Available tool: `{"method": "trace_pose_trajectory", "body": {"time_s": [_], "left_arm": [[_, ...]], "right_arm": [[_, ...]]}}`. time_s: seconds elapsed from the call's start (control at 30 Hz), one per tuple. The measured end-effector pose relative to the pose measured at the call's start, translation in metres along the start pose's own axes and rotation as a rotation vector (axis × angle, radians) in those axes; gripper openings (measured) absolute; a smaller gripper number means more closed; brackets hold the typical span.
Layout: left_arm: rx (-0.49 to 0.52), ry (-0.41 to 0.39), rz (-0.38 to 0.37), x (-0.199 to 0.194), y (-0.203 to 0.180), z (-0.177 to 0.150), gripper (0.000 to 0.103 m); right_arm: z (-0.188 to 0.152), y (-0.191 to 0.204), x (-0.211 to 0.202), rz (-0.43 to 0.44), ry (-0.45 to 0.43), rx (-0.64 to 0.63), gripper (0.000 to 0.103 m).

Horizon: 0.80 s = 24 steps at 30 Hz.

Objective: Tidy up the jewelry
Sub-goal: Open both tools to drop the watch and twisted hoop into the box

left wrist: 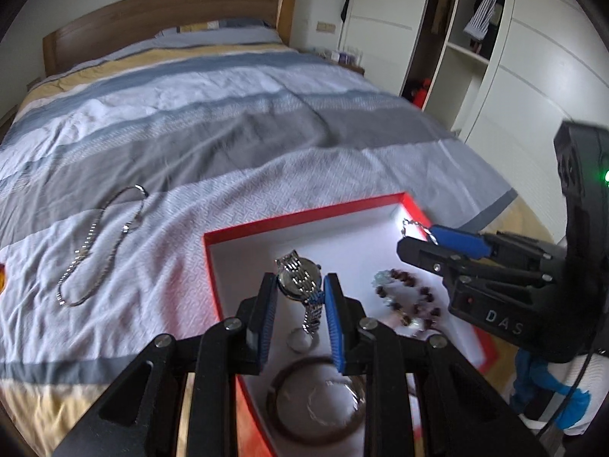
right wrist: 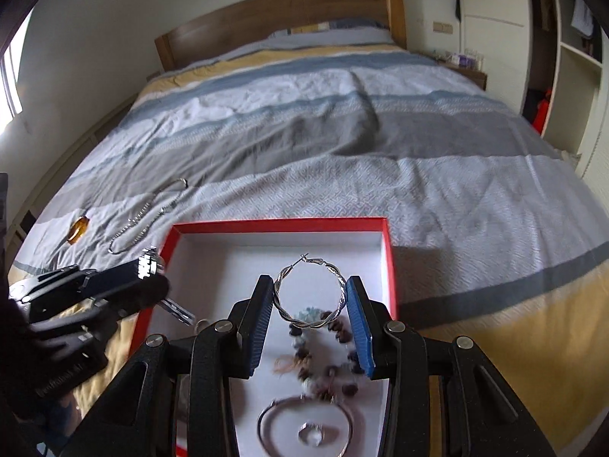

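Observation:
A red box with a white floor [left wrist: 304,215] [right wrist: 281,221] lies on the bed. My left gripper [left wrist: 298,285] is shut on a silver watch [left wrist: 298,276] and holds it over the box; the watch also shows in the right wrist view [right wrist: 148,264]. My right gripper [right wrist: 310,293] is shut on a twisted silver hoop earring [right wrist: 310,293] above the box; in the left wrist view it shows as the right gripper [left wrist: 434,234]. A beaded bracelet [left wrist: 409,299] [right wrist: 323,358], a dark bangle [left wrist: 304,400] and a silver bangle [right wrist: 304,426] lie in the box.
A silver chain necklace [left wrist: 99,243] [right wrist: 146,217] lies on the striped bedcover left of the box. An amber piece [right wrist: 78,230] lies beside it. A wooden headboard [left wrist: 167,19] stands at the far end. An open wardrobe [left wrist: 468,30] stands at the right.

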<state>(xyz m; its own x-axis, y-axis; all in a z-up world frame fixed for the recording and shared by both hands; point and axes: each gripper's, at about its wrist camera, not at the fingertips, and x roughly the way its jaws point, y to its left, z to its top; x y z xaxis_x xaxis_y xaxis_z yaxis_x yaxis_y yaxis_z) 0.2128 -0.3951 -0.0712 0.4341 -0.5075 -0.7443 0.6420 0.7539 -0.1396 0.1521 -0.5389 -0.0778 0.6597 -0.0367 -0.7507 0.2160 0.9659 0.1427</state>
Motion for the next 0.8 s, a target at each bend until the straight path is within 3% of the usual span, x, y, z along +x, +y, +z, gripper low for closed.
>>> {"method": "trace_pose_trajectory", "body": {"time_s": [0.27,0.6,0.8], "left_arm": [[-0.021,0.091,0.027,0.043,0.016,-0.009,0.023],[0.036,0.078,0.047,0.049,0.011,-0.011,0.024],[0.014,0.081,0.021,0.043,0.014,-0.01,0.024]], "right_arm": [[0.009,0.0,0.046,-0.05,0.106,-0.074,0.039],[0.003,0.004,0.063,-0.107,0.167,-0.129,0.039],[0.0,0.006,0.061,-0.118,0.182,-0.144,0.04]]}}
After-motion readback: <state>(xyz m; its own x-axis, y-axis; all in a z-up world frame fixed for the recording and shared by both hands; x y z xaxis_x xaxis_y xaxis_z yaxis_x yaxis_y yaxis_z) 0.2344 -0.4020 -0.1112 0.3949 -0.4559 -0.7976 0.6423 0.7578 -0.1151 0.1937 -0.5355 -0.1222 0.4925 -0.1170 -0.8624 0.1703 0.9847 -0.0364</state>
